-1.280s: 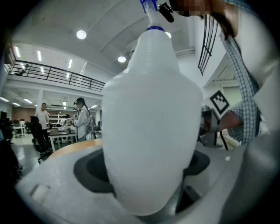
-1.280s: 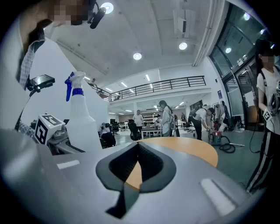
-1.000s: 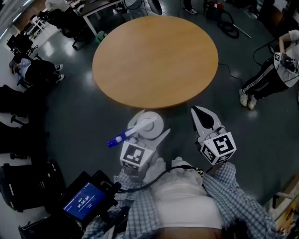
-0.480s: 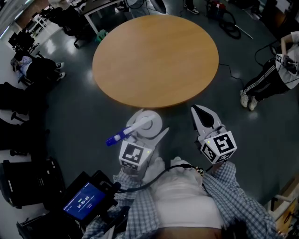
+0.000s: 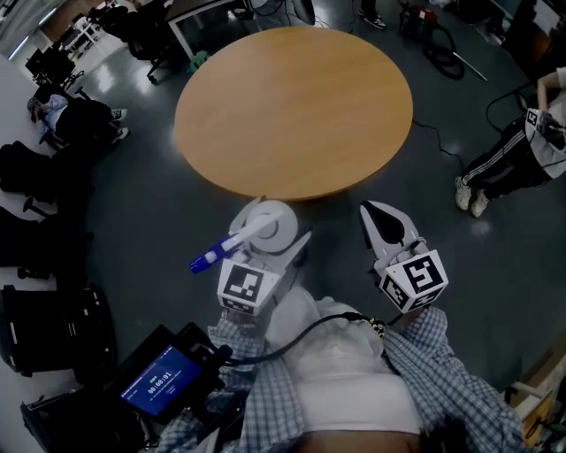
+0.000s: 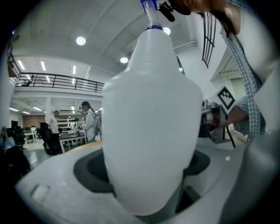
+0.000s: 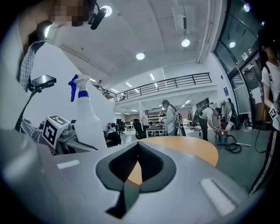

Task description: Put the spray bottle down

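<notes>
My left gripper [image 5: 265, 232] is shut on a white spray bottle [image 5: 268, 225] with a blue trigger head [image 5: 210, 255], held in the air just in front of the round wooden table [image 5: 294, 106]. In the left gripper view the bottle's white body [image 6: 151, 127] fills the frame between the jaws, its blue neck [image 6: 149, 6] pointing up. My right gripper [image 5: 386, 221] hovers to the right of it, shut with nothing between its jaws [image 7: 133, 168]. From the right gripper view the bottle [image 7: 85, 118] stands upright to the left and the table [image 7: 188, 148] lies ahead.
A person [image 5: 517, 150] stands at the right of the table, cables [image 5: 438, 49] trail on the dark floor behind it. Office chairs and bags [image 5: 53, 133] sit at the left. A handheld device with a blue screen [image 5: 161, 380] hangs near my body.
The left gripper with the bottle has shifted slightly left and toward the table edge. The right gripper has stayed in place.
</notes>
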`<state>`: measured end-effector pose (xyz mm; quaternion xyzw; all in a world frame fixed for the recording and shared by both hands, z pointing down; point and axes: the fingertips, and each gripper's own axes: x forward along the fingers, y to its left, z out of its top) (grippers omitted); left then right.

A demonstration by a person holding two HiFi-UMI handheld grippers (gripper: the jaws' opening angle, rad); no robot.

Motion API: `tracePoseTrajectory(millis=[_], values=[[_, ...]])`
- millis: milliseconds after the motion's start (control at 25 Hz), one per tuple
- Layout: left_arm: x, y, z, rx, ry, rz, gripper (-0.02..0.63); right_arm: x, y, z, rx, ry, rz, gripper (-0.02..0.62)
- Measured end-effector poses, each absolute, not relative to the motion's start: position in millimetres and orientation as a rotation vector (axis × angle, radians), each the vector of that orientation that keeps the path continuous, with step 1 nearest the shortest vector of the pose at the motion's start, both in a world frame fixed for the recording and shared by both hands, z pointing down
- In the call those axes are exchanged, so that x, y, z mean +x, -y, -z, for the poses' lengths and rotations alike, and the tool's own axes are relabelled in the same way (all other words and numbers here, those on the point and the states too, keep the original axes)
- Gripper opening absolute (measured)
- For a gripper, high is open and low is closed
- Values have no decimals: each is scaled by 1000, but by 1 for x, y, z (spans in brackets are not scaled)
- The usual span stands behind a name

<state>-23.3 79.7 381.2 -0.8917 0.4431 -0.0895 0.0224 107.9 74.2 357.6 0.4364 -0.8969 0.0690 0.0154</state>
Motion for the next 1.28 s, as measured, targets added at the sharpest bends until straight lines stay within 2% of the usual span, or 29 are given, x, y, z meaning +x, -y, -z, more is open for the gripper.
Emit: tracePoseTrajectory(millis=[360,840,1280], values=[[-18,-60,-387,-2769,-1404,275,434,125,-57,-363,1400,2783,-253,3],[-28,25,-387,-2790,-1404,187,434,124,25,-354,1459,2757,-233,3],[-60,143,-424,-2868,-1288,172,433,71,134,-372,1457,2710,-248,3]])
